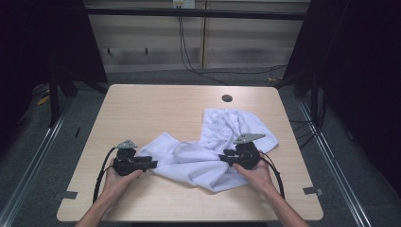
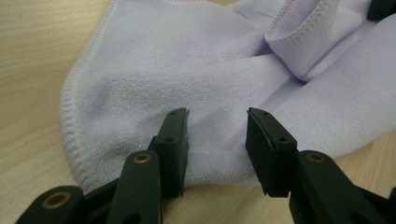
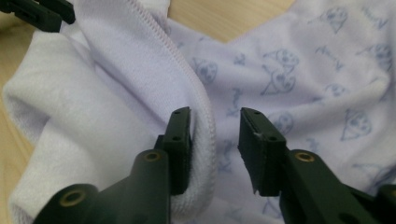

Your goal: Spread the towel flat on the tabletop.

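A pale lilac towel (image 1: 208,151) lies crumpled on the wooden table (image 1: 156,109), its printed side up at the right. My left gripper (image 1: 153,164) points right at the towel's left corner. In the left gripper view that gripper (image 2: 217,114) is open, its jaws straddling the plain cloth (image 2: 154,70) near its stitched edge. My right gripper (image 1: 222,157) points left over the towel's middle. It (image 3: 215,112) is open too, with a folded hem (image 3: 203,116) standing in the gap against the left jaw and the printed cloth (image 3: 299,70) beyond.
A round cable hole (image 1: 227,98) sits near the table's far edge. Grey tape marks lie at the front left (image 1: 68,194) and front right (image 1: 314,191) corners. Dark curtains flank the table, and cables (image 1: 189,61) run across the floor behind it.
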`<control>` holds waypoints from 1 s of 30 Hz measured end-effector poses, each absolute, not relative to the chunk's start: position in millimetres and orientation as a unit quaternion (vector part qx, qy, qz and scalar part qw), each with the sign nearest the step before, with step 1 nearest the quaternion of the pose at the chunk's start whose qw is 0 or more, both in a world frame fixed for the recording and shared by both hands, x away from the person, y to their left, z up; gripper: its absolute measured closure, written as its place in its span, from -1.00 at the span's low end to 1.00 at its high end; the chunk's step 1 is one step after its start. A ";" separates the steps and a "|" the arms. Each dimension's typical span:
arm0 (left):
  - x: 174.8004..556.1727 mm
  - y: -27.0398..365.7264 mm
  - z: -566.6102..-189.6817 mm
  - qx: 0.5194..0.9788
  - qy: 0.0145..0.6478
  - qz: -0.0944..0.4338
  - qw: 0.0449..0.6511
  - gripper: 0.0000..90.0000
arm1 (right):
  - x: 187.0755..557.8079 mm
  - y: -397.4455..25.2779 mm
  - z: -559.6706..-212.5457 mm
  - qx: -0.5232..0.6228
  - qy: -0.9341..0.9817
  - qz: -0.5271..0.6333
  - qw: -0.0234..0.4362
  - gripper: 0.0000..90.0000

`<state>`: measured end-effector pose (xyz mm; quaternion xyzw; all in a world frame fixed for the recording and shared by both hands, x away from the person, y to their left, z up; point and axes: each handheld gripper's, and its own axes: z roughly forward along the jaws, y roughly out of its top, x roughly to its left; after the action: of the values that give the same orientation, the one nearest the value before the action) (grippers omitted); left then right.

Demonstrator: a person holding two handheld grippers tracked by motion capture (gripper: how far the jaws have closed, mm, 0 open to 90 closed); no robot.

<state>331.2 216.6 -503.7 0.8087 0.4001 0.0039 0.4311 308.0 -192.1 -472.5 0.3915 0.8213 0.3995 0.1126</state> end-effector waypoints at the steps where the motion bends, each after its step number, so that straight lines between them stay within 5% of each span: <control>1: 330.8 216.3 -503.4 0.811 0.398 0.006 0.429 0.32 | 309.0 -190.3 -468.8 0.389 0.820 0.401 0.119 0.37; 14: 326.7 215.6 -503.0 0.815 0.393 0.018 0.426 0.32 | 335.4 -119.9 -453.6 0.335 0.832 0.431 0.103 0.01; 25: 315.6 210.6 -501.6 0.834 0.364 0.010 0.414 0.71 | 345.4 -83.3 -476.1 0.309 0.854 0.410 0.088 -0.13; 27: 316.0 210.4 -501.9 0.833 0.364 0.007 0.416 0.71 | 347.0 -78.7 -472.7 0.302 0.856 0.412 0.085 -0.04; 30: 316.5 211.1 -502.3 0.833 0.363 0.005 0.417 0.71 | 345.3 -77.0 -464.6 0.286 0.854 0.425 0.090 0.61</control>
<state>316.5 211.1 -502.3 0.8329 0.3632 0.0049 0.4175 345.3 -77.0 -464.6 0.2858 0.8544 0.4245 0.0905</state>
